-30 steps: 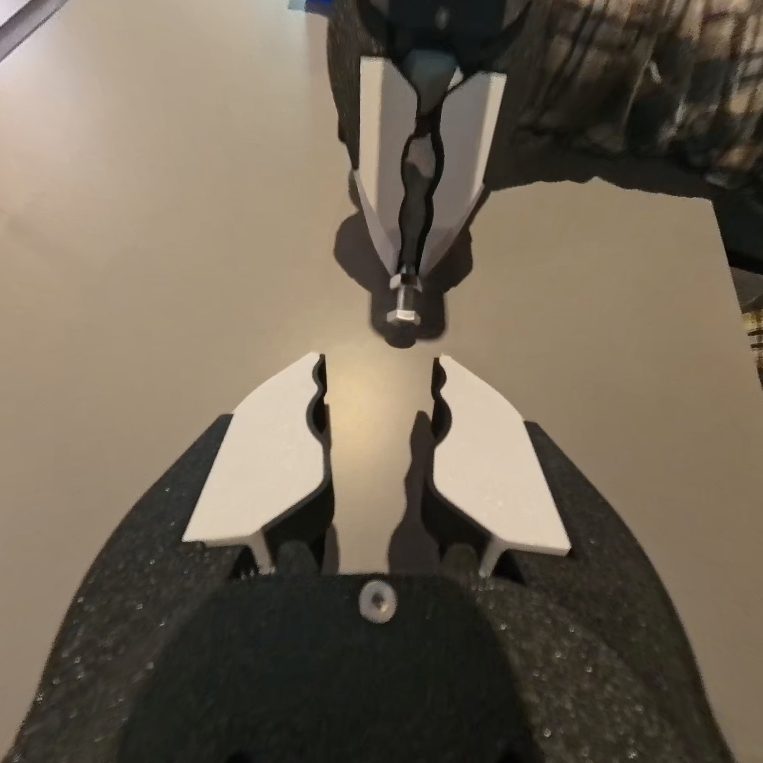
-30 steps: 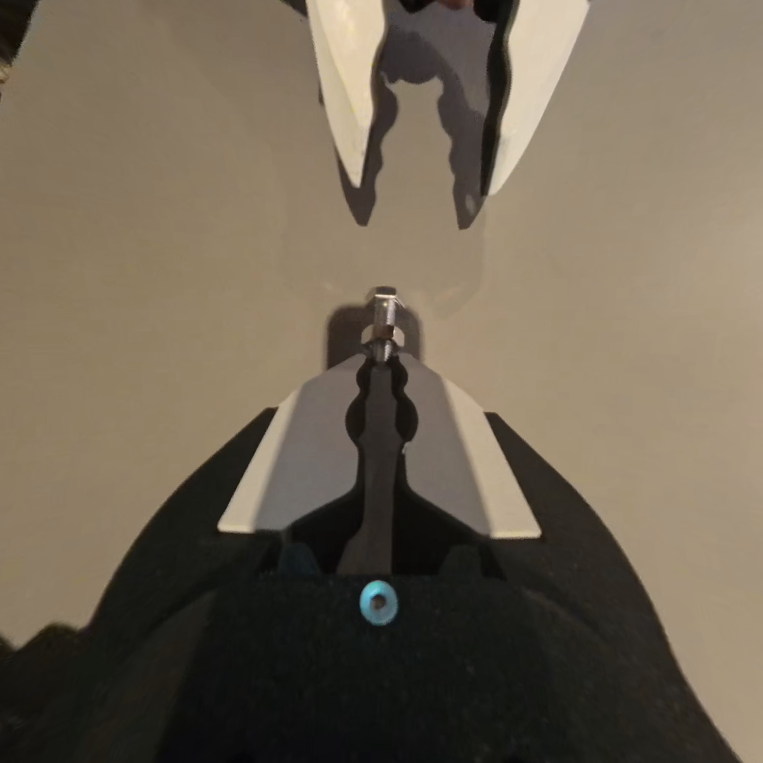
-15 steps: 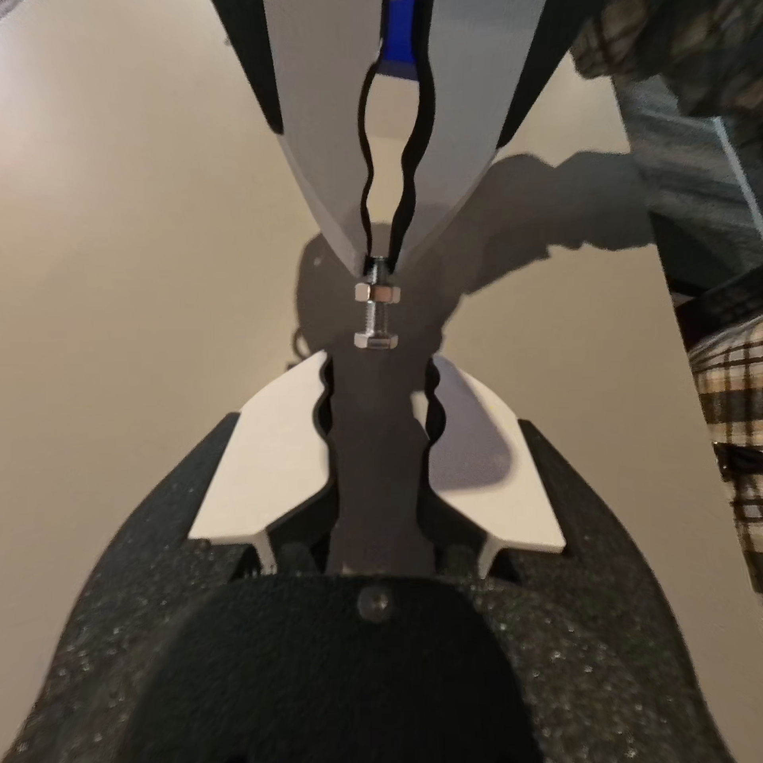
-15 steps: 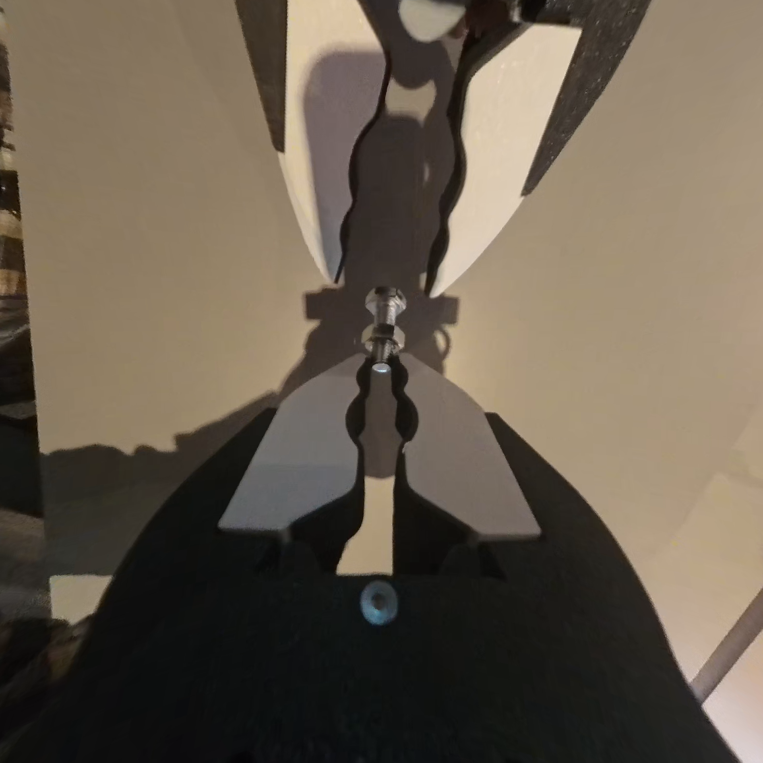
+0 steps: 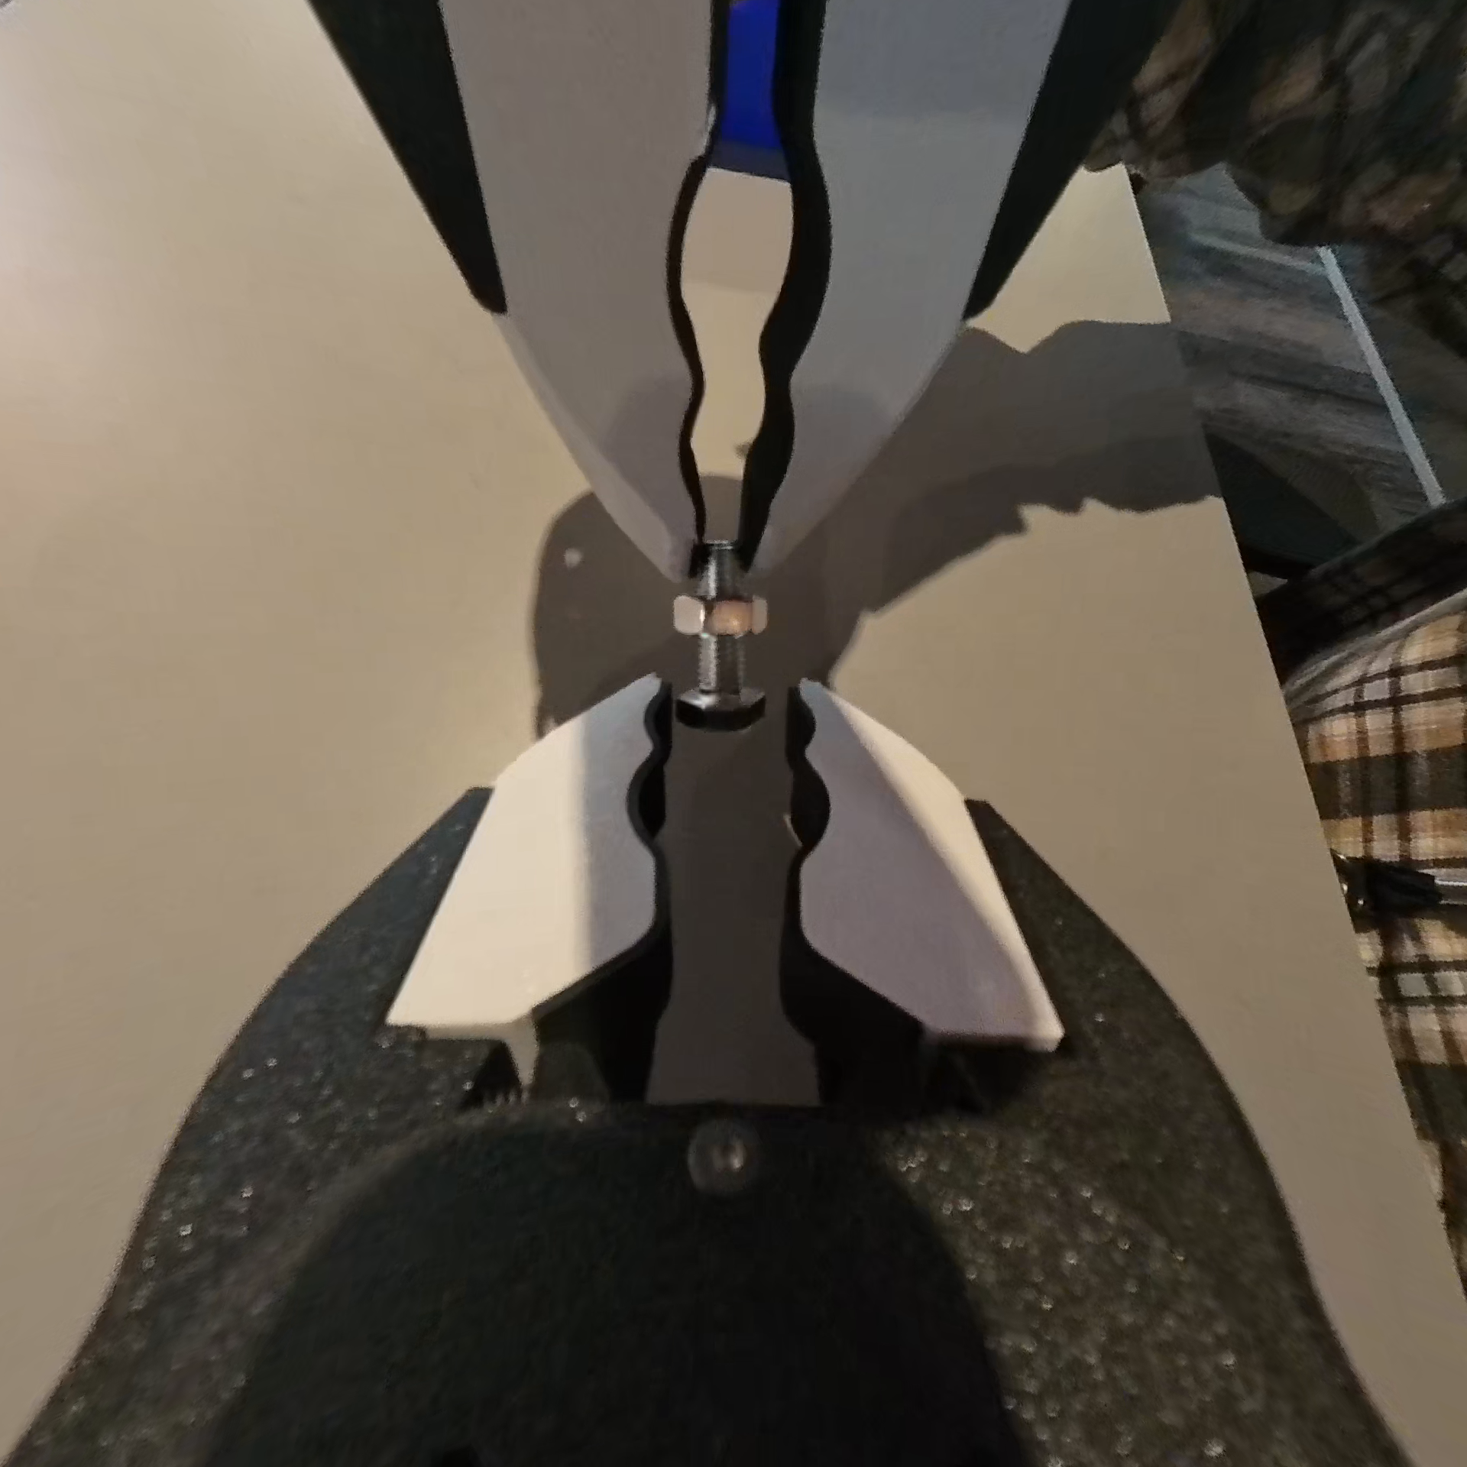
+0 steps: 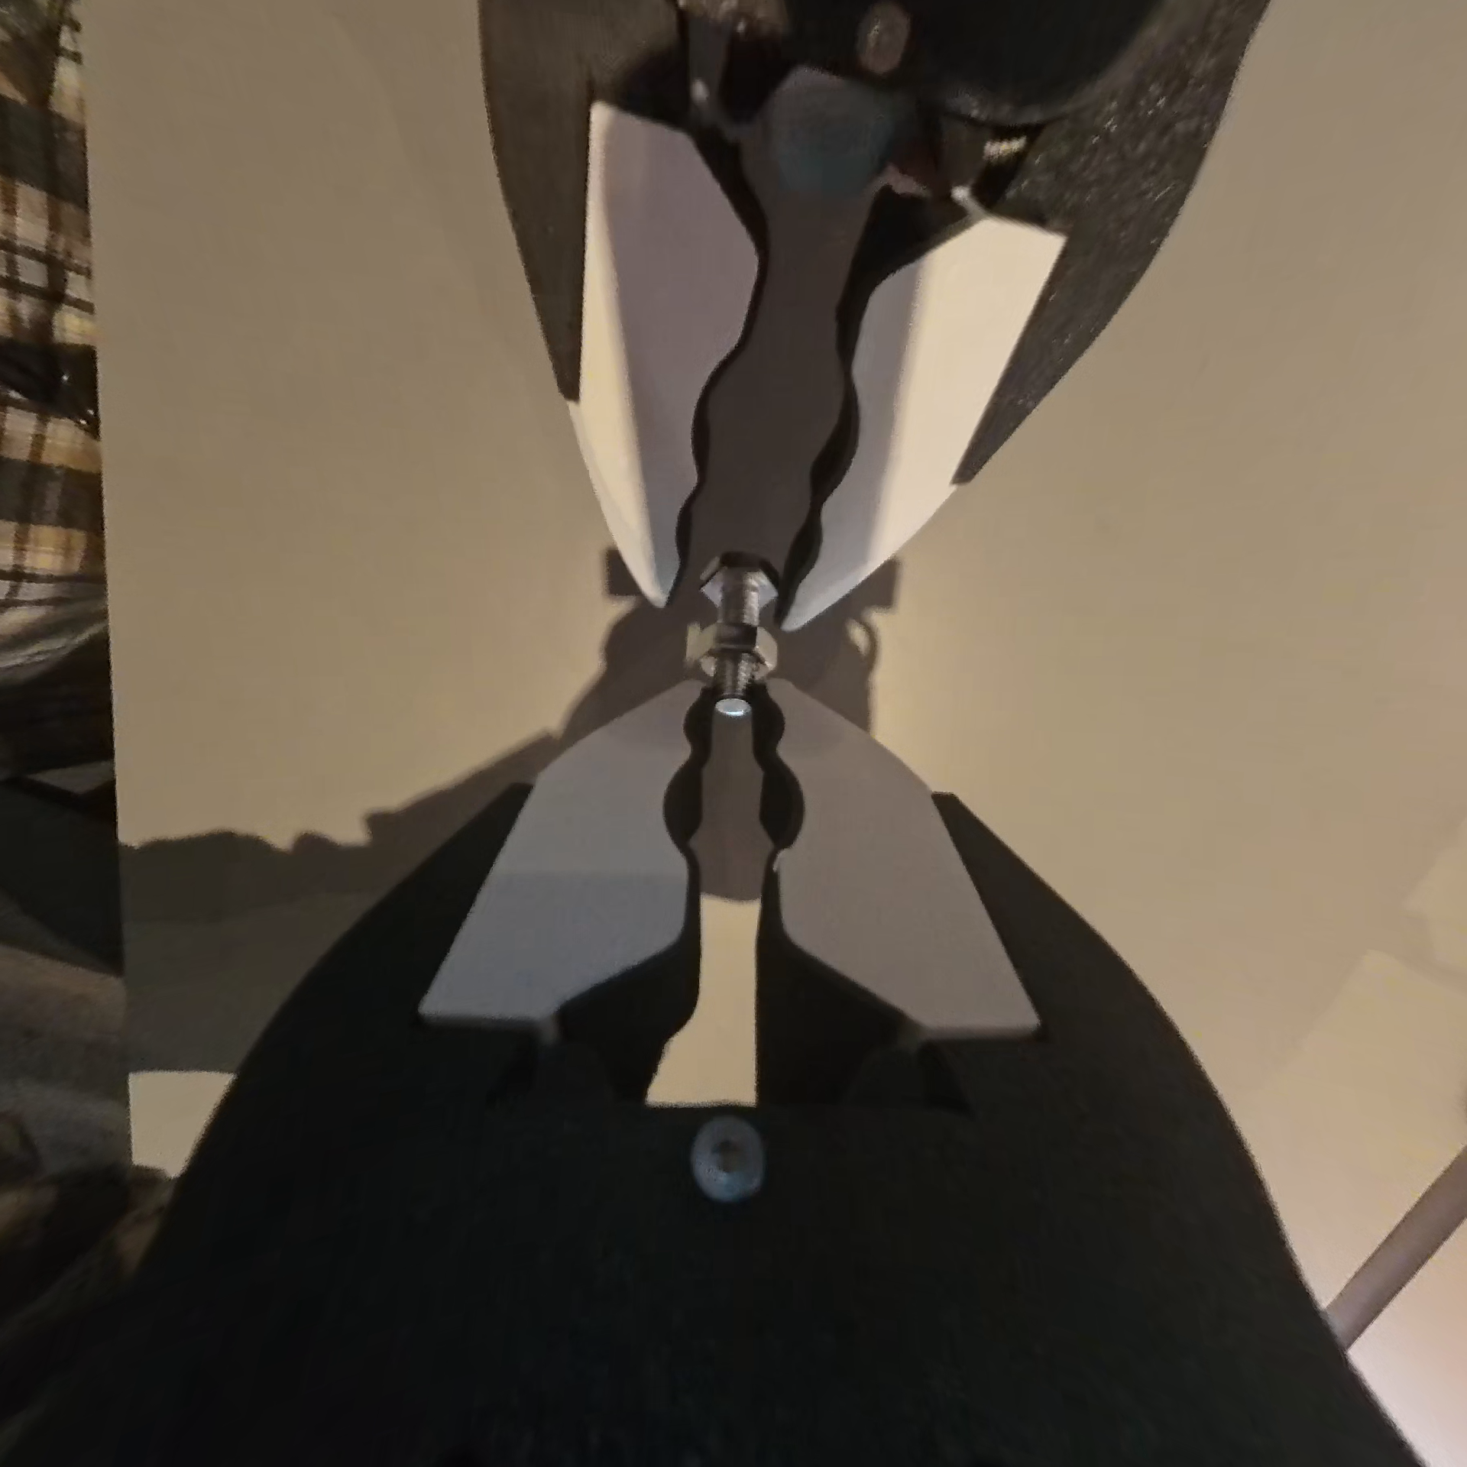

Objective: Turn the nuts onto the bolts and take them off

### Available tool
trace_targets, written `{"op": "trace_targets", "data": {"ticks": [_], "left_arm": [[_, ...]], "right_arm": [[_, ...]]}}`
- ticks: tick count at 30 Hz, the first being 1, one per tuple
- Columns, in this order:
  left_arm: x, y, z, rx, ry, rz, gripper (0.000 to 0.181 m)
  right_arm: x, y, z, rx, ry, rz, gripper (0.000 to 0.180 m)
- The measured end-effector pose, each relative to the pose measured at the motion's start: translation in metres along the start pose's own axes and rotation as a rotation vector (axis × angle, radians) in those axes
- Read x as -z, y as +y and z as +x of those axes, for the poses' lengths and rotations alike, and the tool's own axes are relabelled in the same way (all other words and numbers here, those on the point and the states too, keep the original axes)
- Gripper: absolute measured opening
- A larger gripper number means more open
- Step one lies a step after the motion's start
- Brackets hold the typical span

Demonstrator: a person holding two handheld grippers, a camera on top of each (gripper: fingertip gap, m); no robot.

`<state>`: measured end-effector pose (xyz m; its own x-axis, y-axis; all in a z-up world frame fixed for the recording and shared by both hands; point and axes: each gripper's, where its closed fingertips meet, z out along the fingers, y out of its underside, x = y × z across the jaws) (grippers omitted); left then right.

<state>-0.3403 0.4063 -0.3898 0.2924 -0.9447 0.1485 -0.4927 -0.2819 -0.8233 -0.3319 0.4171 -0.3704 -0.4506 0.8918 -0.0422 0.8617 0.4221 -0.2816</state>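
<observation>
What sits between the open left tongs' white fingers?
The dark hex head of the small steel bolt, untouched by either finger; its silver hex nut sits beyond. Right tongs cover the threaded tip.

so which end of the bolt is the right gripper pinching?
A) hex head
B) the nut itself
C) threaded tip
C: the right gripper is shut on the threaded tip of the bolt; the nut is clear of it, and the hex head sits between the open left gripper's fingertips.

Bare beige tabletop point(image 5: 238, 556), plaid-clad person point(image 5: 1413, 754) beside, setting unclear
</observation>
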Motion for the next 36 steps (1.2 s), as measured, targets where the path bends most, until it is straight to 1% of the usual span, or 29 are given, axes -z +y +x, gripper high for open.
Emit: {"op": "trace_targets", "data": {"ticks": [1,2,6,8,10,12,13,15,17,18,19,22,26,31,33,36], "left_arm": [[-0.001,0.001,0.0,-0.002,0.0,-0.004,0.025],[-0.001,0.001,0.0,-0.006,-0.002,-0.009,0.02],[0.001,0.0,-0.004,-0.021,-0.044,-0.001,0.02],[0.003,-0.005,-0.006,-0.018,-0.065,0.027,0.02],[0.008,-0.013,-0.008,0.003,-0.073,0.094,0.02],[0.017,-0.025,-0.009,0.047,-0.058,0.194,0.019],[0.021,-0.031,-0.01,0.069,-0.052,0.249,0.019],[0.032,-0.043,-0.012,0.108,-0.036,0.361,0.019],[0.042,-0.054,-0.011,0.138,-0.002,0.469,0.019],[0.045,-0.057,-0.011,0.151,0.015,0.509,0.019],[0.048,-0.06,-0.01,0.16,0.033,0.54,0.019],[0.048,-0.062,-0.006,0.165,0.058,0.56,0.02],[0.046,-0.063,-0.003,0.151,0.063,0.558,0.019],[0.049,-0.065,-0.001,0.157,0.078,0.577,0.019],[0.048,-0.065,-0.001,0.16,0.083,0.574,0.019],[0.048,-0.065,0.0,0.154,0.083,0.57,0.02]], "right_arm": [[0.0,-0.001,0.0,0.0,-0.003,0.001,0.009],[0.0,-0.002,-0.001,0.0,-0.012,0.006,0.009],[0.005,-0.007,0.004,-0.004,0.014,0.043,0.009],[0.011,-0.01,0.007,-0.023,0.027,0.102,0.009],[0.021,-0.016,0.013,-0.068,0.068,0.228,0.013],[0.039,-0.026,0.021,-0.133,0.117,0.465,0.027],[0.051,-0.031,0.025,-0.177,0.14,0.612,0.03],[0.075,-0.041,0.027,-0.273,0.147,0.957,0.03],[0.094,-0.043,0.027,-0.35,0.133,1.245,0.031],[0.099,-0.044,0.025,-0.374,0.121,1.338,0.031],[0.1,-0.045,0.024,-0.395,0.109,1.39,0.032],[0.092,-0.054,0.024,-0.409,0.104,1.406,0.033],[0.081,-0.058,0.028,-0.406,0.115,1.337,0.023],[0.078,-0.059,0.028,-0.41,0.099,1.32,0.025],[0.078,-0.061,0.024,-0.38,0.078,1.325,0.011],[0.077,-0.062,0.021,-0.366,0.063,1.297,0.009]]}}
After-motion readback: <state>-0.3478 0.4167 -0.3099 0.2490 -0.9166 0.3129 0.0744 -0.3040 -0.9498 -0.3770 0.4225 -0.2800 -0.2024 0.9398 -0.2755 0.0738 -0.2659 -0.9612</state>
